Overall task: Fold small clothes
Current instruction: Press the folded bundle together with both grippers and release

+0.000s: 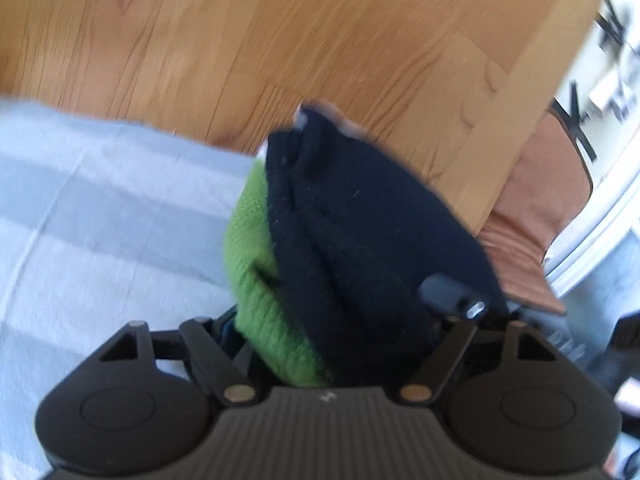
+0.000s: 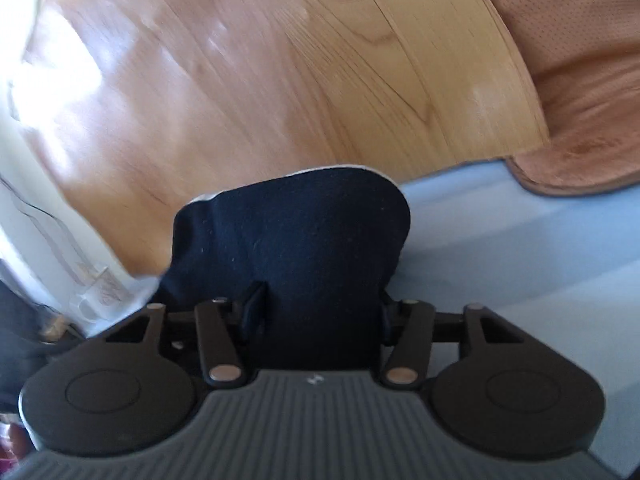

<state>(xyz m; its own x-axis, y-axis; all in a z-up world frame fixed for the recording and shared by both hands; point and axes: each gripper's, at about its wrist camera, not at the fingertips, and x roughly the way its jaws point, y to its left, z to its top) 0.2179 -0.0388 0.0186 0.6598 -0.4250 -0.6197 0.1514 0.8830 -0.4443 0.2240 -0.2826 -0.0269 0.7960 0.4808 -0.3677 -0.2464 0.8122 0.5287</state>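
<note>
Dark navy cloth (image 1: 360, 240) fills the gap of the left tongs (image 1: 340, 312), bunched together with a green knit piece (image 1: 256, 264) on its left side; both sit clamped between the fingers, which are closed in on the bundle. Behind it lie a pale blue sheet (image 1: 100, 200) and the wooden table (image 1: 280, 40). The right tongs (image 2: 320, 304) likewise press in on a fold of navy cloth (image 2: 296, 232), its white-edged rim standing up over the wooden table (image 2: 240, 80). A pale blue sheet (image 2: 500, 256) lies to the right, with a brown cushion (image 2: 580, 100) beyond.
</note>
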